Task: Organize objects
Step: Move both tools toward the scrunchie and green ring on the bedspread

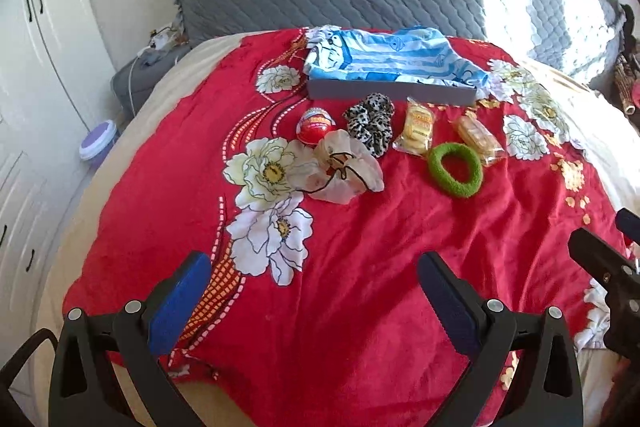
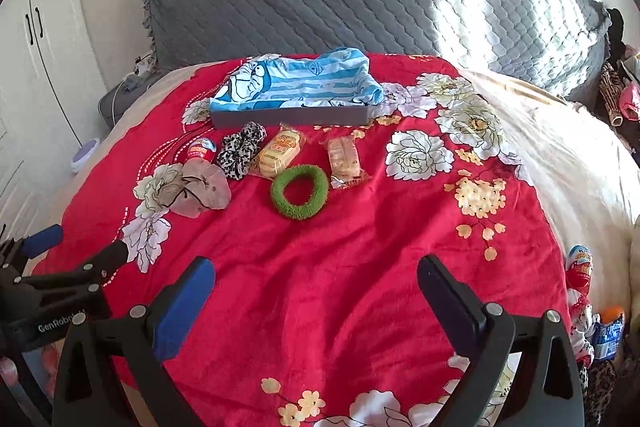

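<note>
Left gripper [image 1: 314, 291] and right gripper [image 2: 316, 293]: both with jaws wide apart, empty, held above the red floral blanket [image 2: 340, 267]. On the blanket, before a grey tray [image 2: 292, 116] lined with blue striped cloth [image 2: 304, 79], lie a red egg toy [image 2: 201, 149], leopard scrunchie [image 2: 240, 149], beige scrunchie [image 2: 204, 193], green hair tie [image 2: 299, 191] and two wrapped snacks [image 2: 280, 151].

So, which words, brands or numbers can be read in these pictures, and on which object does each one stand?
"GenRobo", cut off after that: white letters on the black body of the left claw, seen in the right wrist view.
Red egg-shaped toy capsule: printed label, too blurred to read.
Second red and blue egg capsule at the blanket's edge: yellow letters, not legible.
Two clear-wrapped yellow biscuit packs: print too small to read.
</note>
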A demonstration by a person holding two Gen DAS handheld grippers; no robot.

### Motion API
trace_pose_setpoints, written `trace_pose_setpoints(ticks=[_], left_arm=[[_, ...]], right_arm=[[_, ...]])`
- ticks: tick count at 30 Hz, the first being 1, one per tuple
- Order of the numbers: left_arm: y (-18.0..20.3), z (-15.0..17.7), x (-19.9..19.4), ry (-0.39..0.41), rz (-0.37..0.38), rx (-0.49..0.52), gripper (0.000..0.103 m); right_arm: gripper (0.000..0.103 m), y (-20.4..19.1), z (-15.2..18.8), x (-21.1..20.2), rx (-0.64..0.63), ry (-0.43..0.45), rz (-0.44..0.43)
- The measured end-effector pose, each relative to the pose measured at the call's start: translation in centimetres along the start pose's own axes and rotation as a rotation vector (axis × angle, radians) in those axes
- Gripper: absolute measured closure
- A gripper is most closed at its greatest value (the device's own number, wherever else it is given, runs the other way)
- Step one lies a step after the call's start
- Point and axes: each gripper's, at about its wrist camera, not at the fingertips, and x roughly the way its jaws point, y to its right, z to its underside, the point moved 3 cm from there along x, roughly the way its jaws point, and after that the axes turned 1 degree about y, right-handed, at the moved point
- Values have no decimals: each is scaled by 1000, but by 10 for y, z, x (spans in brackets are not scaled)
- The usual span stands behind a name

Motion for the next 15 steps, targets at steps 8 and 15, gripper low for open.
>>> trace_pose_setpoints(ticks=[8,15], left_arm=[[-6,-10,18,-7,-6,-22,0],[-10,-25,39,-21,8,-30,0]], right_arm=[[1,-14,-9,10,-60,2,-5],[1,-22,-20,28,-82,4,-7]])
